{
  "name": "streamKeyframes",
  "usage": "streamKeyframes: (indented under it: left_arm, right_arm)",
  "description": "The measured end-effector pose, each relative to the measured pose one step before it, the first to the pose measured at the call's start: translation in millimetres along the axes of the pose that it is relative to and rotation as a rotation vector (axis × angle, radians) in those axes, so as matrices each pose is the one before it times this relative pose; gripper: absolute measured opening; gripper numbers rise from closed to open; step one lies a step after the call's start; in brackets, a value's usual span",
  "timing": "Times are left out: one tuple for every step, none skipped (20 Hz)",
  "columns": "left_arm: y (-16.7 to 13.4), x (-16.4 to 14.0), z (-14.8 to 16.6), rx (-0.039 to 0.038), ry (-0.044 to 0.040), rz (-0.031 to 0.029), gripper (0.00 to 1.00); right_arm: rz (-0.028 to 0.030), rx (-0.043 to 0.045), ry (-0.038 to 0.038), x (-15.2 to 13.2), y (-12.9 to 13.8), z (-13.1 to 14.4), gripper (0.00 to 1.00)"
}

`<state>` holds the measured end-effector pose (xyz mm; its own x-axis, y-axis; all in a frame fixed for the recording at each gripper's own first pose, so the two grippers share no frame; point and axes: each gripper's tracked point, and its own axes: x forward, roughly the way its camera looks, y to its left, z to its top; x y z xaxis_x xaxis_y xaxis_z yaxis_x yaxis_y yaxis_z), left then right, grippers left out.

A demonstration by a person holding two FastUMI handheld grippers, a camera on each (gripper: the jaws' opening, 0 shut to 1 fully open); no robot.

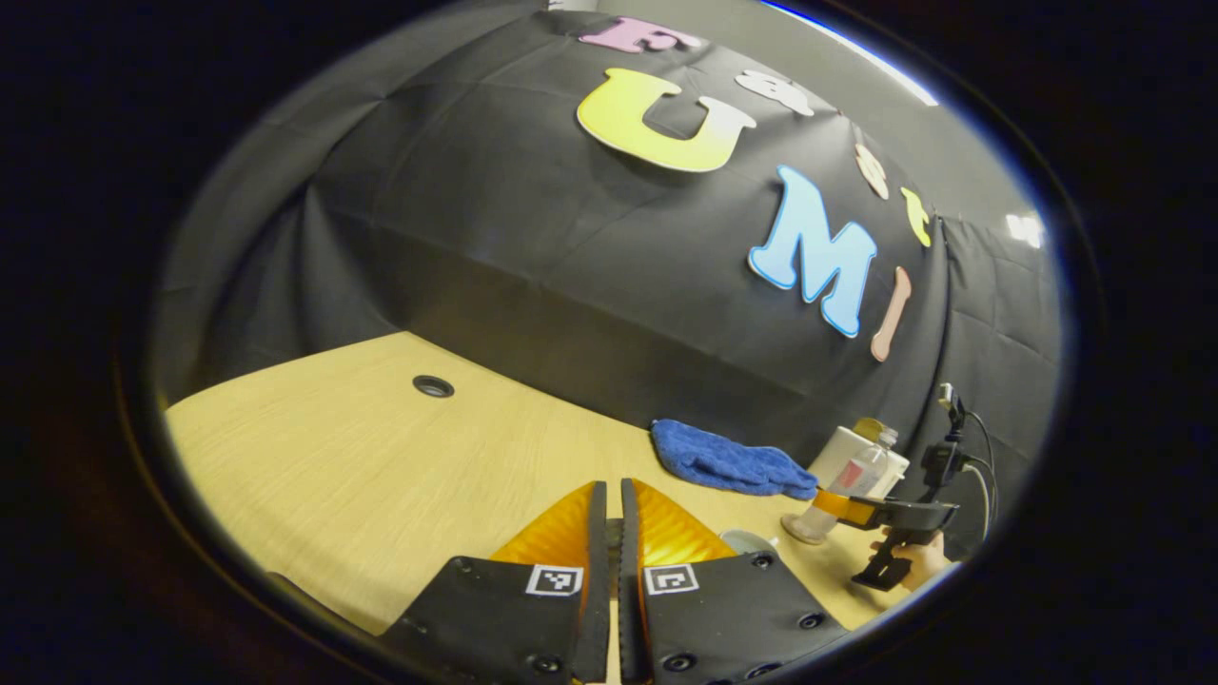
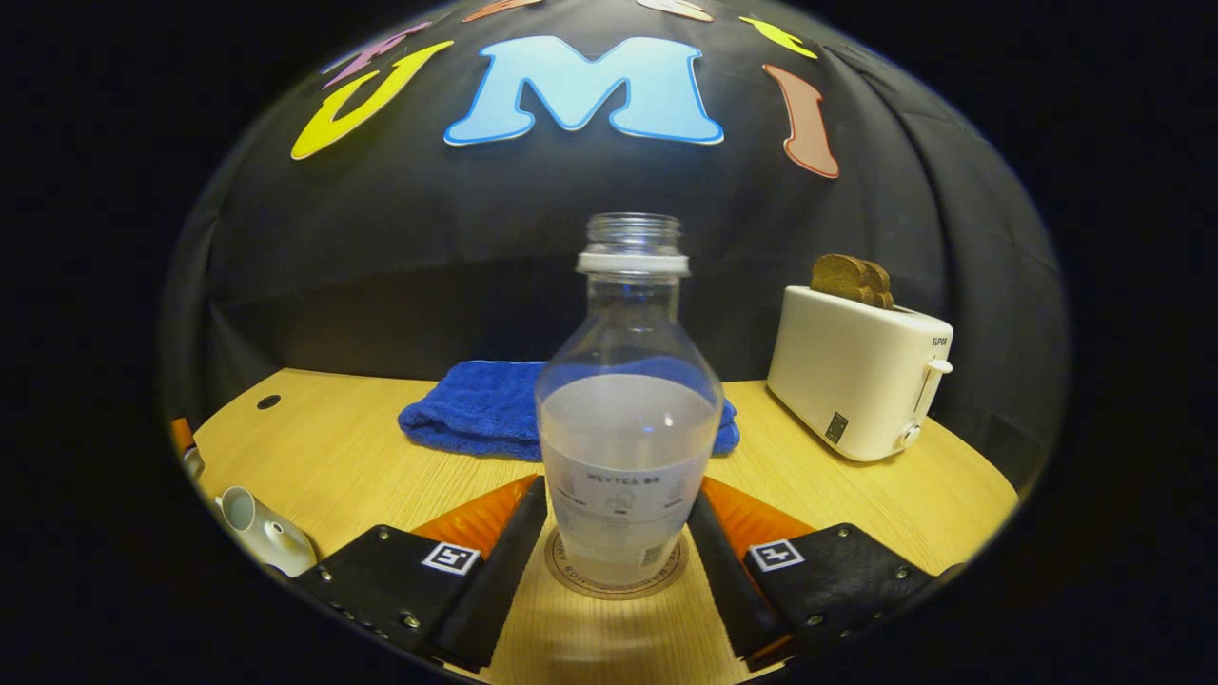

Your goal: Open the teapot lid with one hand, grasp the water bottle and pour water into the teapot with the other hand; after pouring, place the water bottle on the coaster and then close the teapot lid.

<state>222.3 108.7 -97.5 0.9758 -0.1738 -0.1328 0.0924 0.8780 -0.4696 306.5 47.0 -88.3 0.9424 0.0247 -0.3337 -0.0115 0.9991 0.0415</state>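
The toaster [image 2: 861,376] carries a short brand word on its top corner, too small to make out, and the water bottle [image 2: 623,419] wears a printed label. The coaster [image 2: 618,582] has lettering round its rim that cannot be made out.

In the right gripper view the uncapped bottle stands upright on the coaster, partly full, between the fingers of the right hand-held gripper [image 2: 617,552]. The fingers are spread, one on each side of the bottle's base; whether they touch it cannot be told. Behind the bottle lies a blue towel [image 2: 476,409] on the wooden surface [image 2: 856,495], with the toaster, bread in its slots, to the right. The white teapot [image 2: 262,533] peeks in at the lower left edge.

In the left gripper view the left hand-held gripper [image 1: 614,542] has its fingers drawn together, gripping nothing, over bare wood.
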Motion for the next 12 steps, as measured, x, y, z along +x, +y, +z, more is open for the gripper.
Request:
streamKeyframes:
  left_arm:
    - [-0.22,0.74,1.01,0.00194,0.00142,0.00051,0.12]
    - [0.1,1.3,-1.62,0.00248,0.00212,0.00172,0.12]
    - [0.31,-0.63,-1.01,0.00063,0.00126,-0.00017,0.12]
    - [-1.22,-0.49,-0.31,-0.00063,0.00081,-0.00248,0.12]
    - [-1.62,-1.1,1.34,0.002,-0.00021,-0.00302,0.12]
    - [-1.3,0.52,-0.94,0.0051,-0.00144,-0.00049,0.1]
    - [-0.84,0.63,1.29,0.00708,-0.00092,-0.00068,0.1]
    - [-0.75,-0.8,-0.48,0.00625,-0.00185,-0.00092,0.1]
    - [-1.24,-0.35,0.43,0.00315,-0.00119,-0.00163,0.07]
    - [-1.06,0.13,-0.14,0.00145,-0.00067,-0.00246,0.1]
    - [-1.35,-0.11,0.82,0.00152,-0.00035,-0.00276,0.1]
    - [-1.12,-0.63,-0.06,0.00256,-0.00023,-0.00147,0.1]
  right_arm:
    - [-0.00363,-0.01263,-0.00928,-2.12,0.61,3.49,0.89]
    - [-0.00466,-0.00857,-0.01129,-3.21,-0.24,3.89,0.89]
    - [-0.00057,-0.0062,-0.01491,-2.87,0.57,6.84,0.89]
    - [-0.00006,-0.00379,-0.01855,-3.15,0.67,7.31,0.89]
    - [-0.00447,-0.00226,-0.01975,-3.71,-0.4,8.55,0.88]
    - [-0.00373,0.0016,-0.02066,-4.13,-1.23,9.03,0.89]
    - [-0.00084,0.00487,-0.02119,-3.6,-0.73,10.96,0.89]
    - [0.00021,0.00456,-0.0197,-3.69,-1.77,9.15,0.88]
    - [-0.00331,0.00278,-0.01614,-3.26,-1.89,8.72,0.88]
    - [-0.00317,0.00205,-0.01497,-3.66,-1.68,7.78,0.88]
    - [-0.00137,0.00049,-0.0159,-3.88,-2.04,7.33,0.88]
    - [-0.00116,-0.00215,-0.01396,-3.95,-0.68,6.22,0.88]
